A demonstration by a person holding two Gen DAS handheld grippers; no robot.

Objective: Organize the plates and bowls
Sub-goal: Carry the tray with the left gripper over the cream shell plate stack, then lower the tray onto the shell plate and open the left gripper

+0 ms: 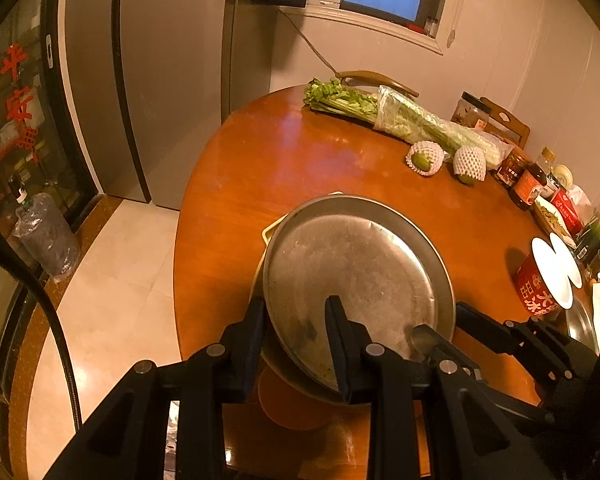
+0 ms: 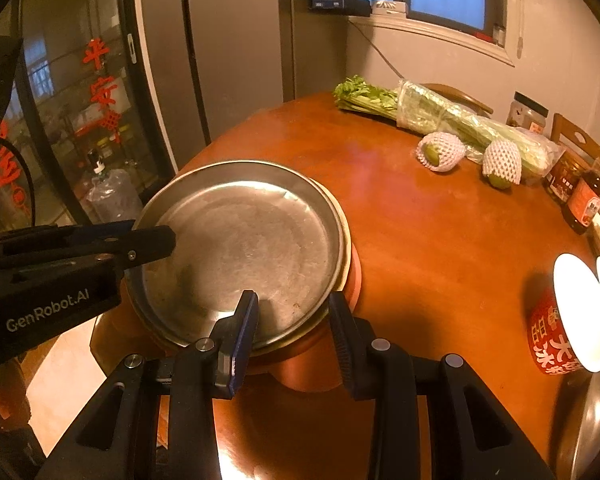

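Note:
A round steel plate [image 1: 352, 272] lies on top of a stack with a cream plate and an orange plate [image 2: 354, 276] beneath, near the table's left edge. It also shows in the right wrist view [image 2: 244, 248]. My left gripper [image 1: 296, 320] is open and straddles the steel plate's near-left rim, one finger outside, one on its face. My right gripper [image 2: 294, 312] is open astride the near-right rim. A red bowl with white inside [image 2: 572, 320] stands at the right.
The wooden table [image 2: 440, 240] carries bagged celery [image 2: 440, 112], two net-wrapped fruits [image 2: 440, 152], and sauce bottles and jars [image 2: 580, 196] along the right. A steel dish [image 2: 596, 420] sits at the near right edge. A glass cabinet [image 2: 80, 120] and tiled floor lie left.

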